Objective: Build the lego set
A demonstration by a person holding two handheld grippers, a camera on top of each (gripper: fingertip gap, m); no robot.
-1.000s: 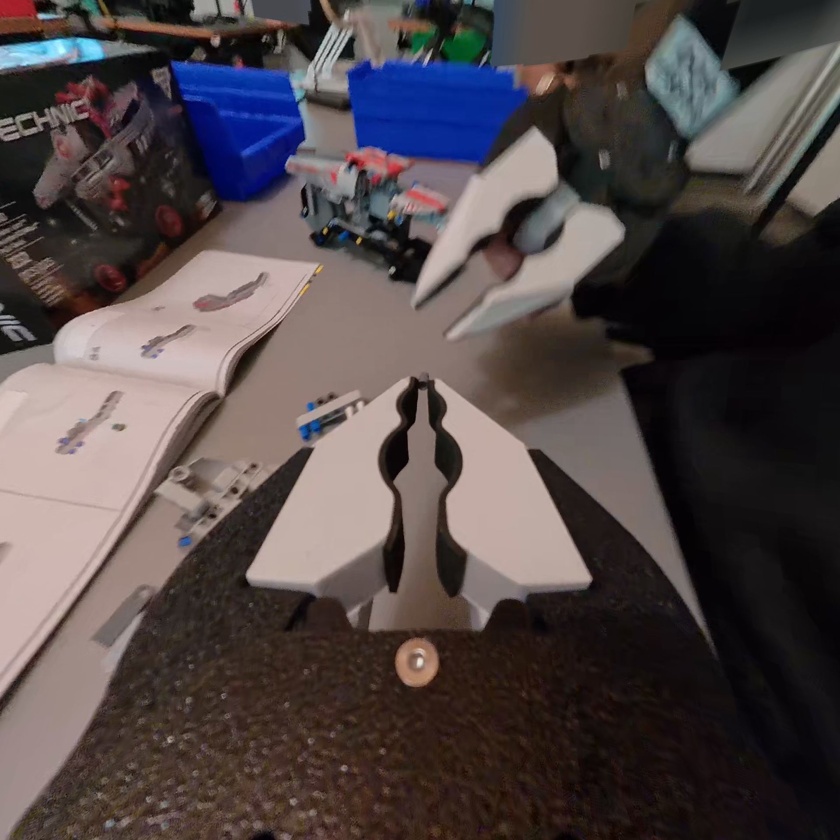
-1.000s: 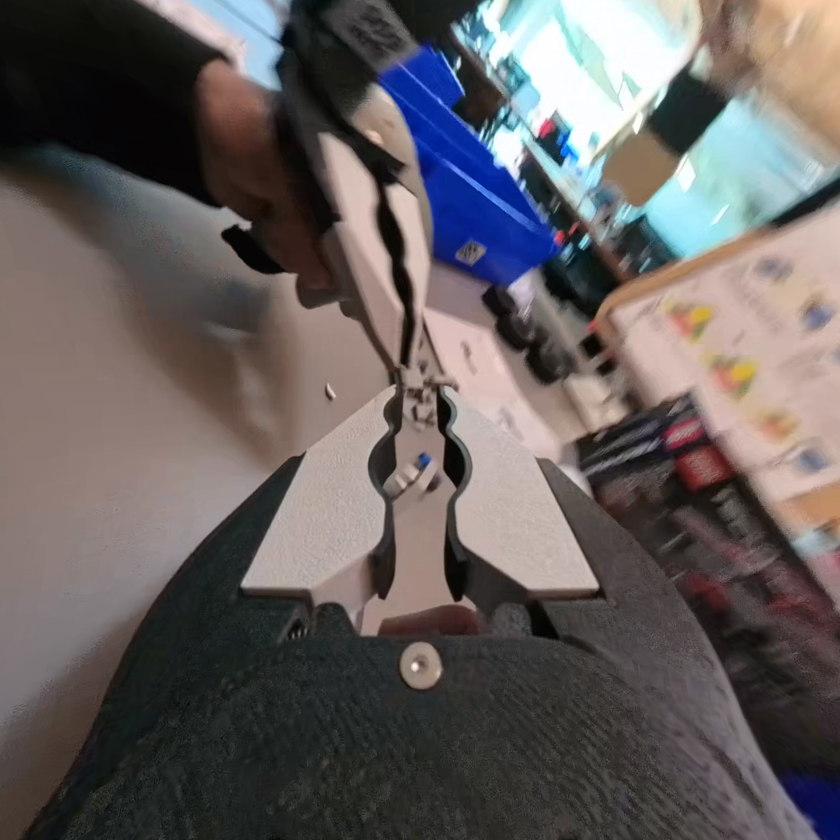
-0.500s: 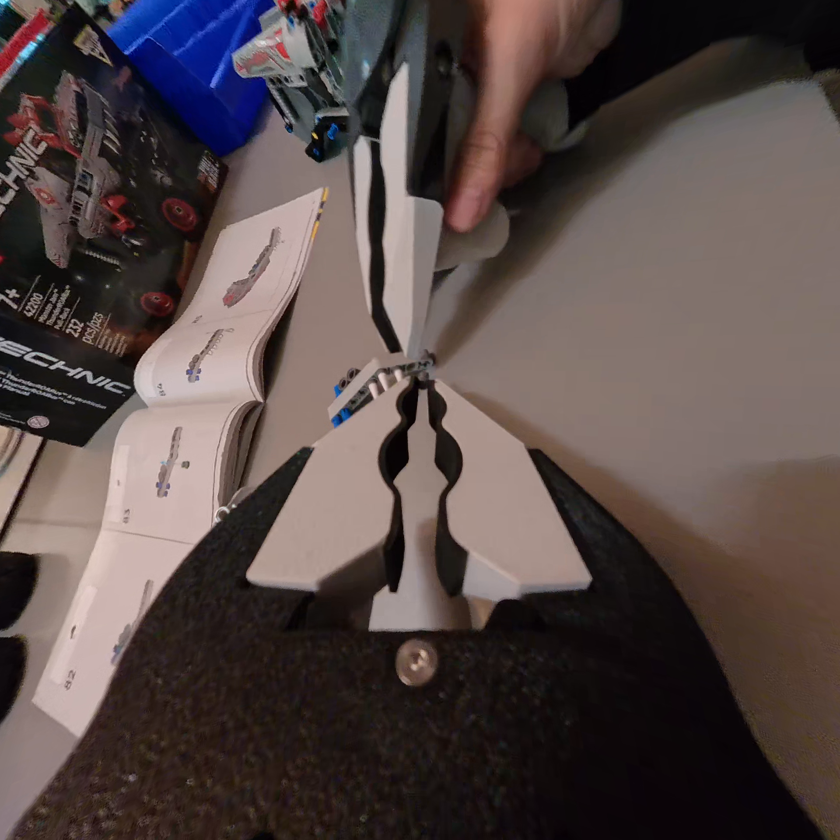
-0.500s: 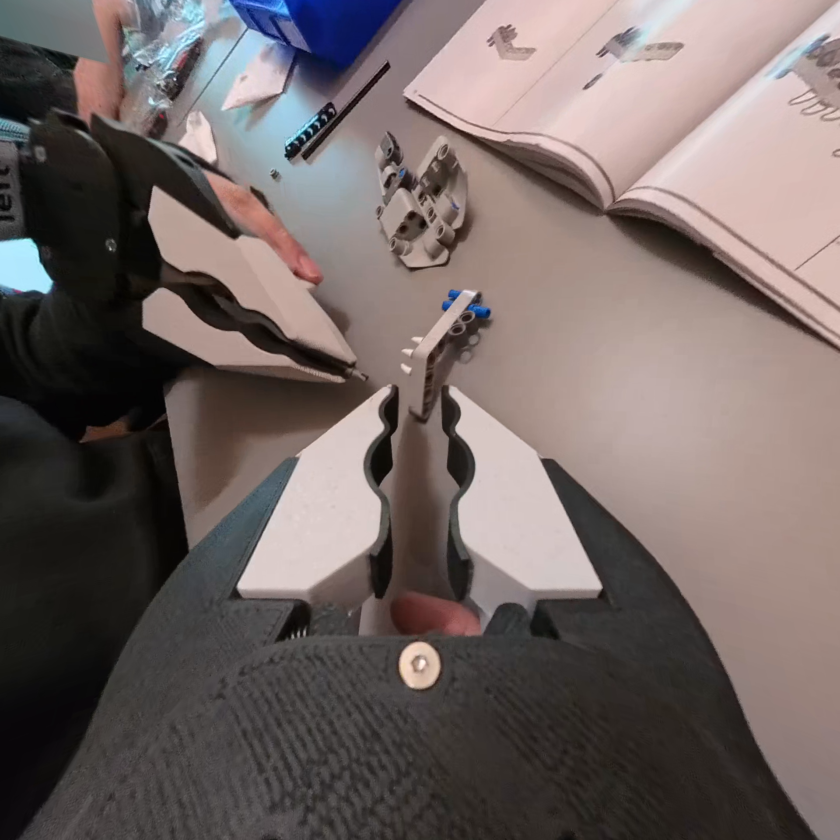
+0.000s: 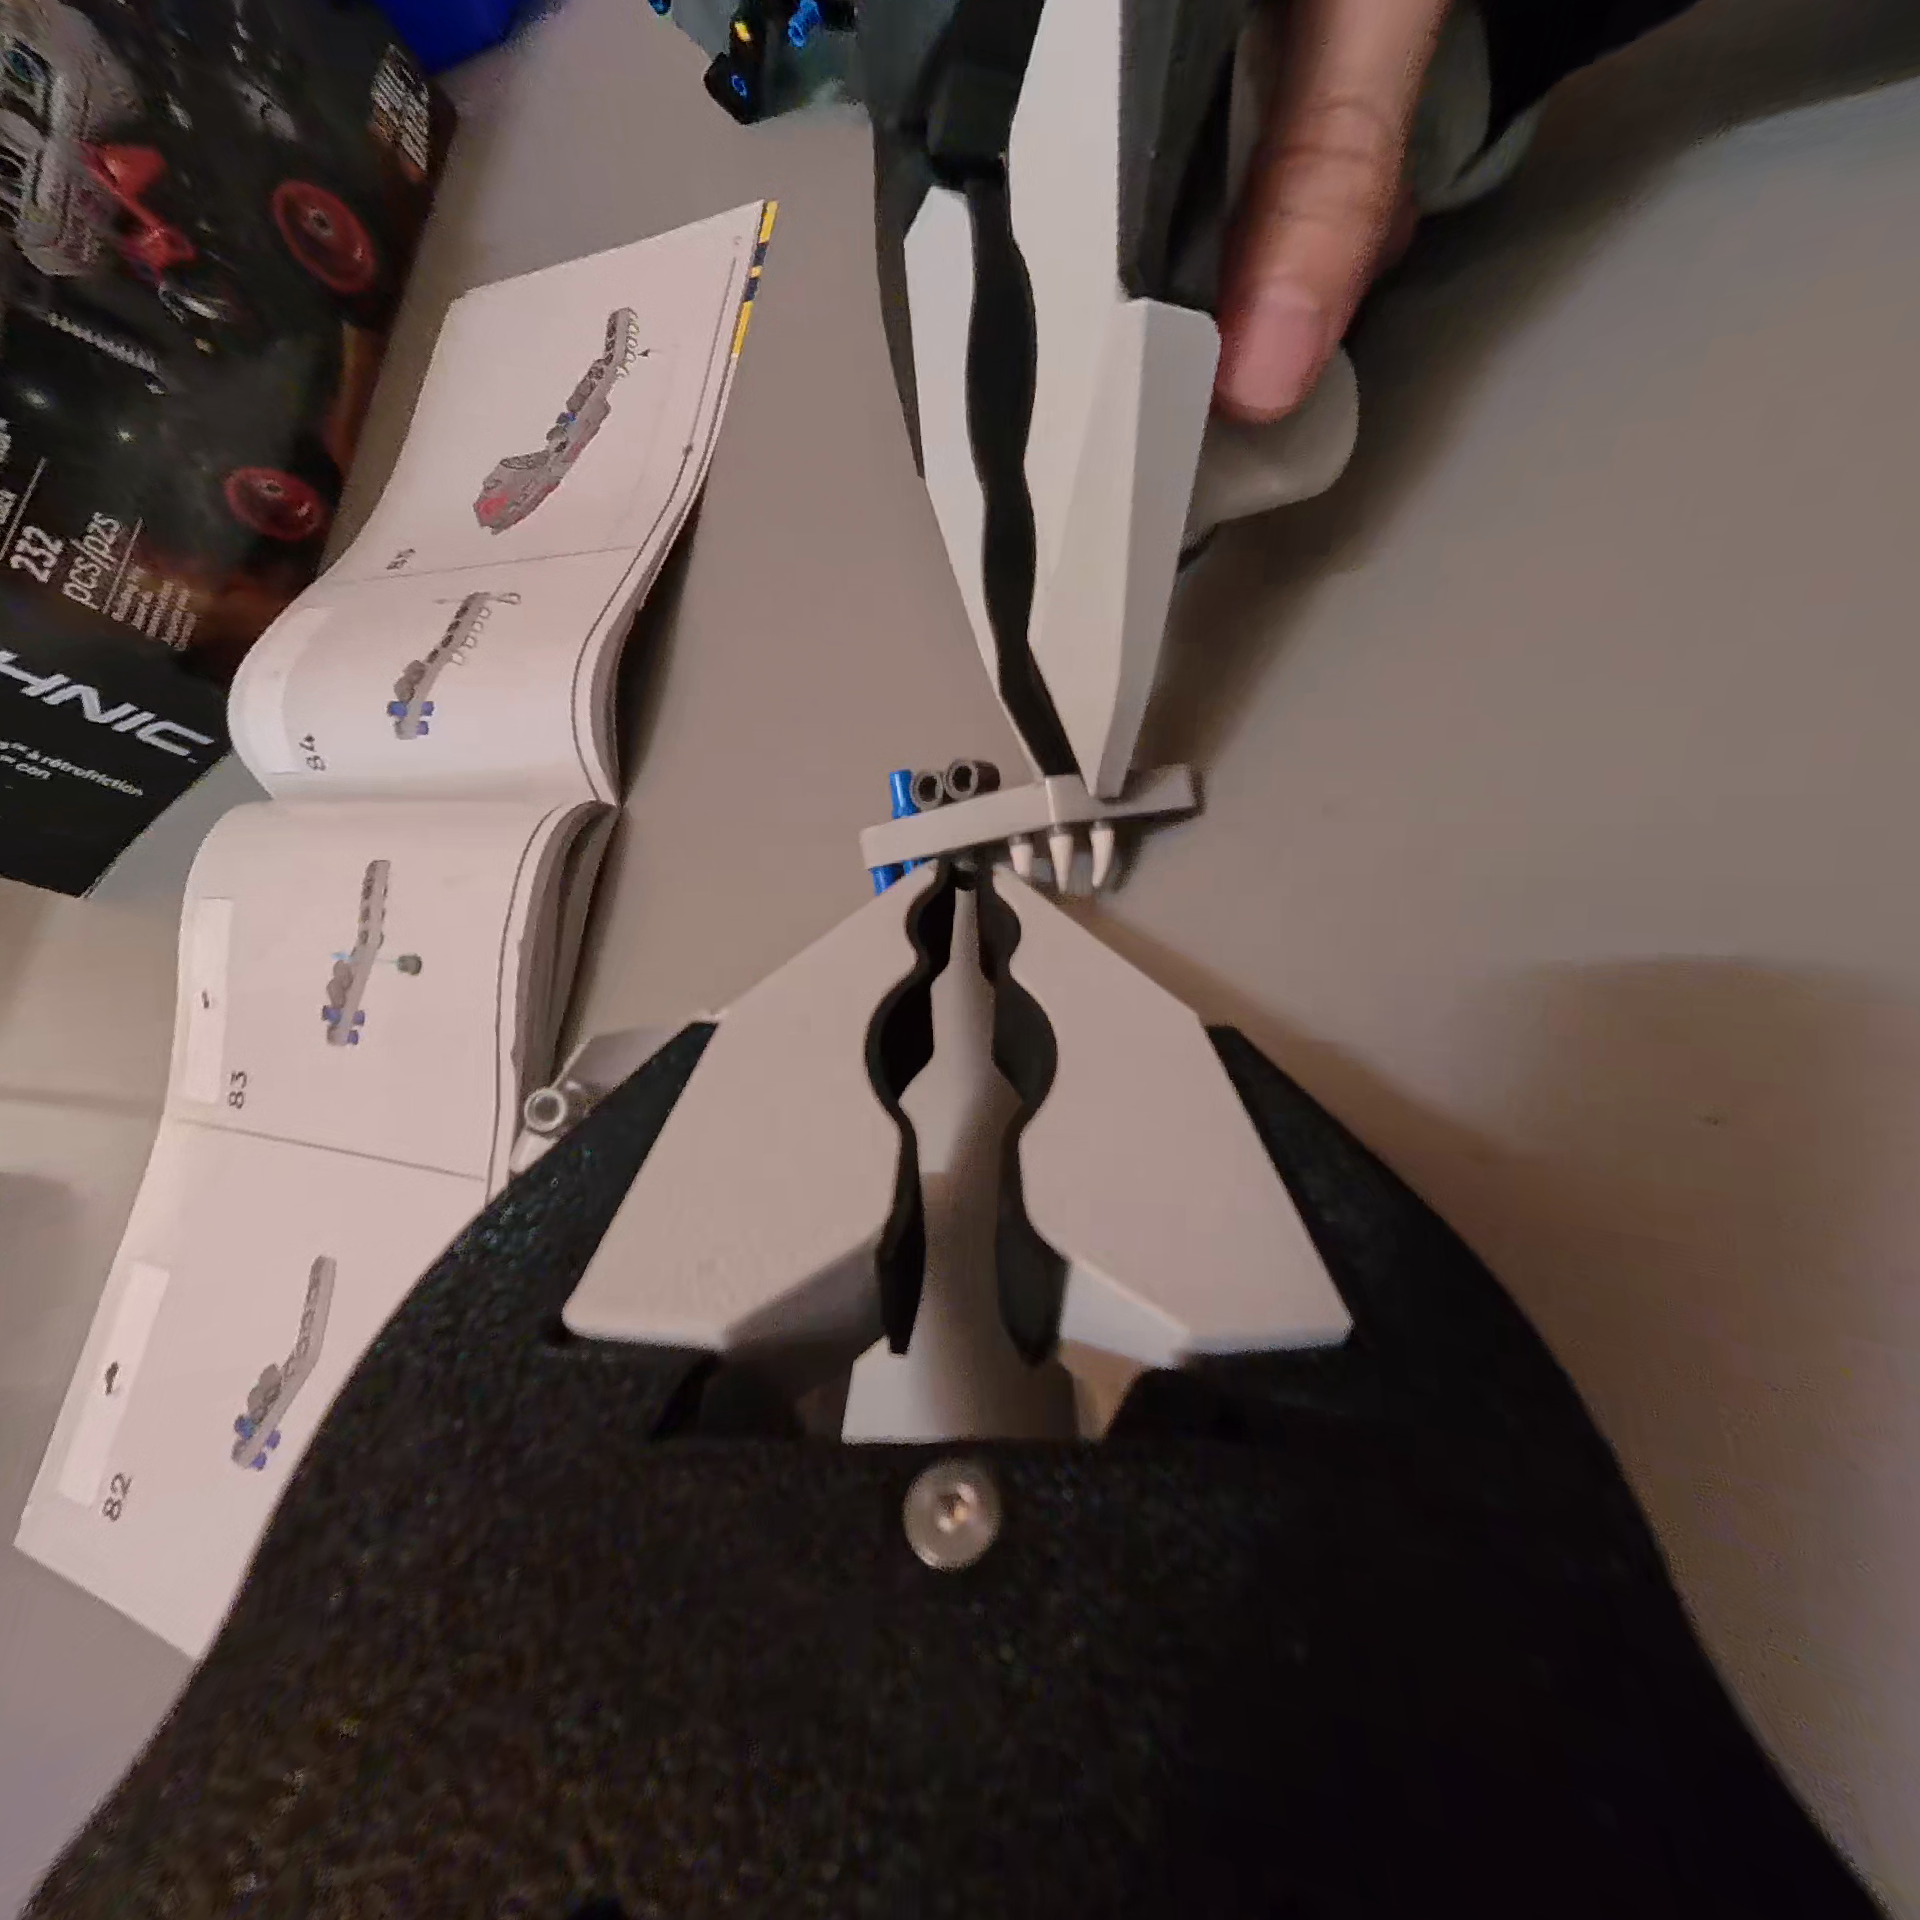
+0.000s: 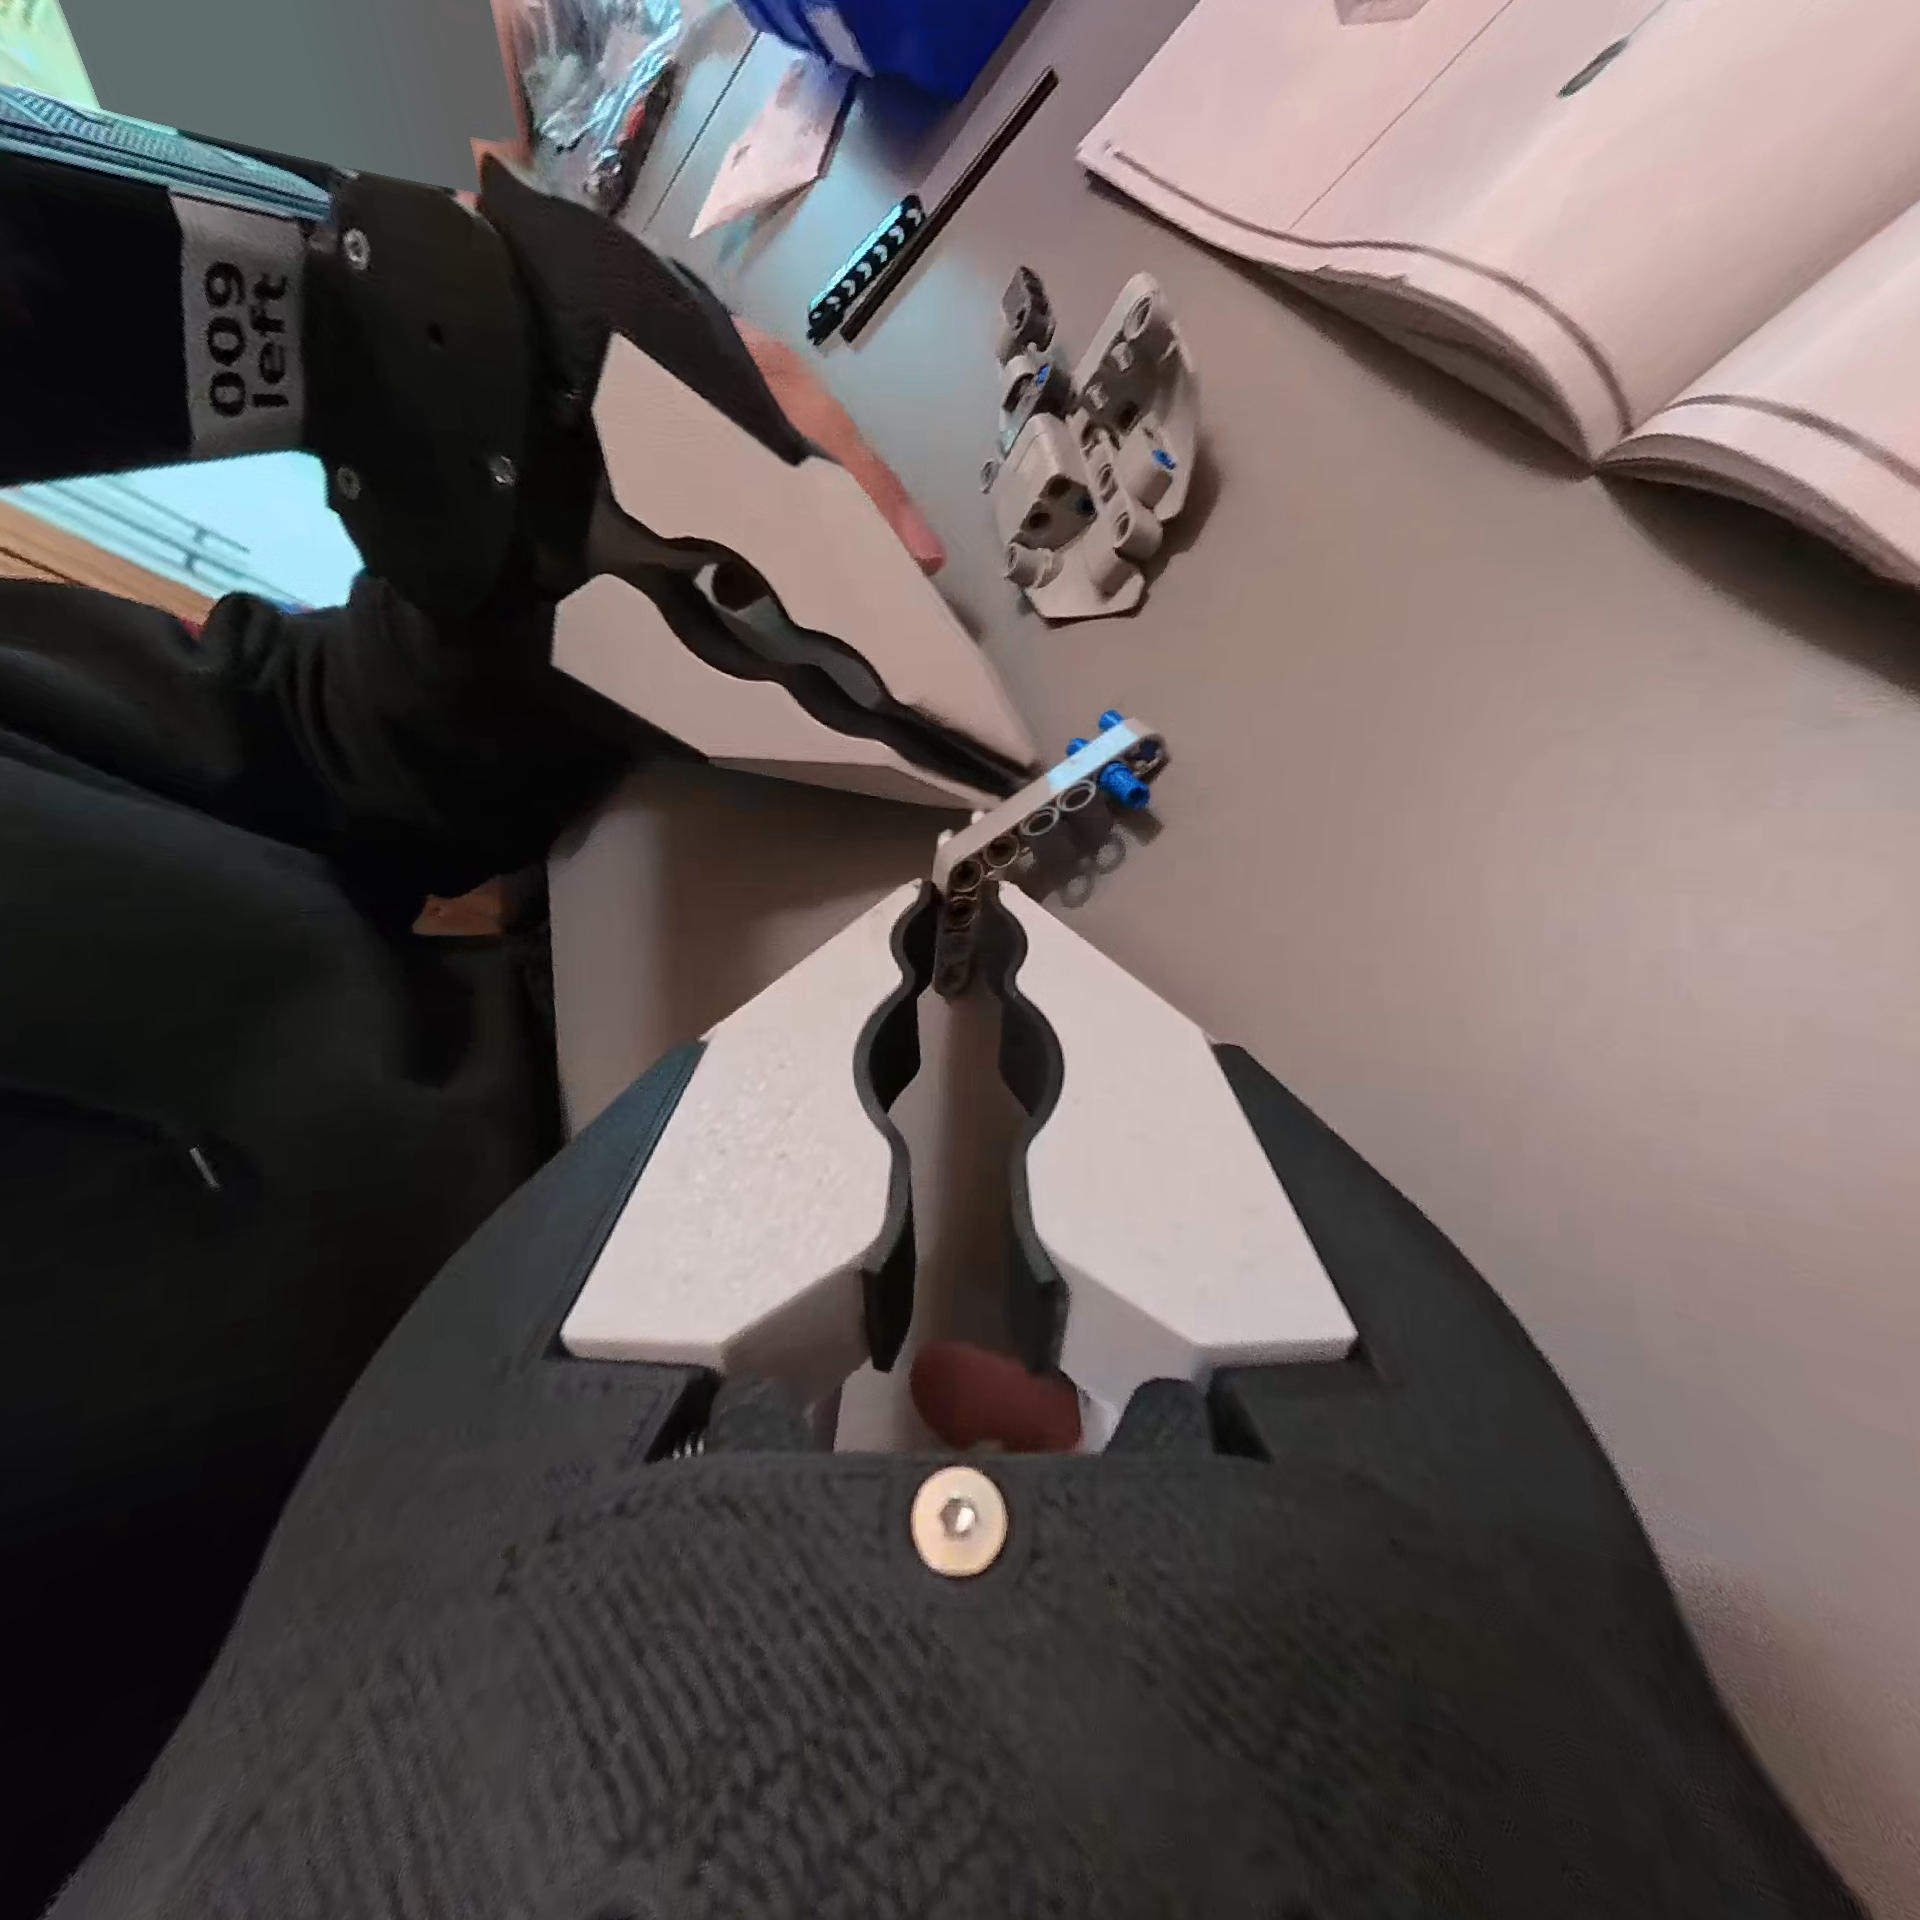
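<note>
My right gripper [image 6: 961,899] is shut on one end of a grey lego beam [image 6: 1049,800] that carries blue pins and several pale pins. It holds the beam above the grey table [image 6: 1507,935]. In the left wrist view the right gripper [image 5: 1075,779] comes down from above, gripping the beam [image 5: 1029,808] edge-on. My left gripper [image 5: 966,883] is shut on a small dark pin [image 5: 966,879], and its tip is against the beam's side. It also shows in the right wrist view [image 6: 1013,774], meeting the beam from the left.
An open instruction booklet [image 5: 447,644] lies left of the grippers, with the dark set box [image 5: 156,312] behind it. A grey sub-assembly [image 6: 1091,468], a black beam [image 6: 868,270] and a blue bin [image 6: 883,31] lie farther off. A hand [image 5: 1309,208] holds the right gripper. The grippers are tip to tip, or close to it.
The two grippers have come together. The right one has swung round with the beam, and the left one's pin tip now meets the beam's side.
</note>
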